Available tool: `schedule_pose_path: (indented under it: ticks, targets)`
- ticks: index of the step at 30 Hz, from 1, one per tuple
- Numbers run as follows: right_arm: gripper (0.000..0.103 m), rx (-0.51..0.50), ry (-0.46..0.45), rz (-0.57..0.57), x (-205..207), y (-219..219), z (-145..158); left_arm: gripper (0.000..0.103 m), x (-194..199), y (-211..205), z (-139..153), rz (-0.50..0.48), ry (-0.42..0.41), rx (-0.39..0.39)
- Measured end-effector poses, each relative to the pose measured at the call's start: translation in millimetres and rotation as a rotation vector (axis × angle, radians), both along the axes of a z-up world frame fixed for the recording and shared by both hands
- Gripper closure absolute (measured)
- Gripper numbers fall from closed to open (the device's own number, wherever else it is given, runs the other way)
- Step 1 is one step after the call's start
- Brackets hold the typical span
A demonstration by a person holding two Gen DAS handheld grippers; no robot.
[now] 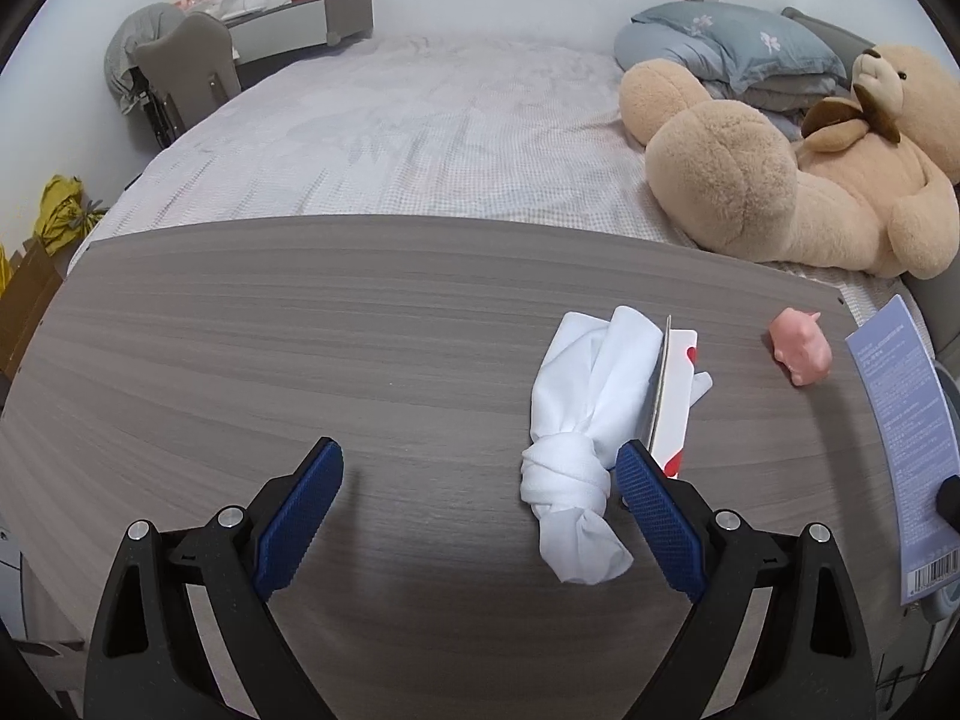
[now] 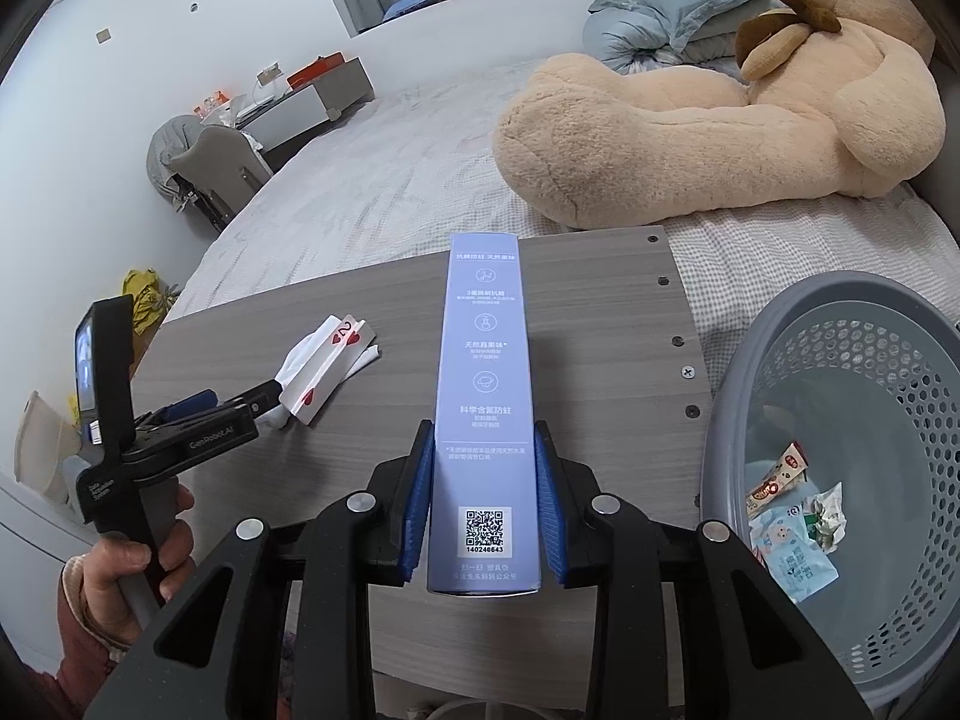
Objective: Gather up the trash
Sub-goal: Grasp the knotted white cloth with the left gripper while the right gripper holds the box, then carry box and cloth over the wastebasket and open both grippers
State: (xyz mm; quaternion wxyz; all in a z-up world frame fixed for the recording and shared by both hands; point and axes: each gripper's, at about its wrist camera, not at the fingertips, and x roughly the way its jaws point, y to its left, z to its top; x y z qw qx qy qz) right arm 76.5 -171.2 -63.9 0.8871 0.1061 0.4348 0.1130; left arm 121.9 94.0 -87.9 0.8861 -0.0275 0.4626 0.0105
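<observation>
My right gripper [image 2: 485, 450] is shut on a long light-blue toothpaste box [image 2: 485, 360] and holds it above the grey wooden table [image 2: 570, 324], left of a grey perforated basket [image 2: 840, 360] that holds several wrappers [image 2: 792, 510]. The box also shows at the right edge of the left wrist view [image 1: 900, 432]. My left gripper [image 1: 480, 468] is open just above the table. A knotted white cloth [image 1: 576, 432] lies by its right finger, with a playing card [image 1: 672, 396] leaning against the cloth. A pink pig toy [image 1: 801, 351] lies further right.
A bed with a grey checked cover [image 1: 420, 132] lies beyond the table. A large tan teddy bear [image 1: 810, 180] and blue pillows [image 1: 732, 42] lie on it. A chair and desk [image 1: 198, 60] stand at the far left.
</observation>
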Motion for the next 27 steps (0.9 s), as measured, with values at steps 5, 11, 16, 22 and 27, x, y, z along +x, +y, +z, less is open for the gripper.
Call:
schedule_pose_path:
  ticks: [5,11,16,22,27]
  targets:
    - [0.072,0.002,0.004,-0.002,0.9,-0.5,-1.9,0.018,3.9,-1.2,-6.3,-0.008,0.010,-0.001]
    - [0.072,0.000,0.004,-0.002,1.2,0.4,-2.1,0.039,6.6,-8.1,-10.3,-0.041,0.021,-0.009]
    - [0.072,0.000,0.005,-0.005,1.0,0.5,-2.0,0.073,7.9,-12.6,-7.6,-0.081,0.010,-0.033]
    - [0.072,0.002,0.004,-0.005,1.1,-0.8,-2.1,0.074,5.8,-9.2,10.1,-0.078,-0.035,-0.038]
    - [0.072,0.010,-0.006,-0.007,-0.6,-3.6,1.0,0.074,0.2,-6.5,36.1,-0.076,-0.098,-0.036]
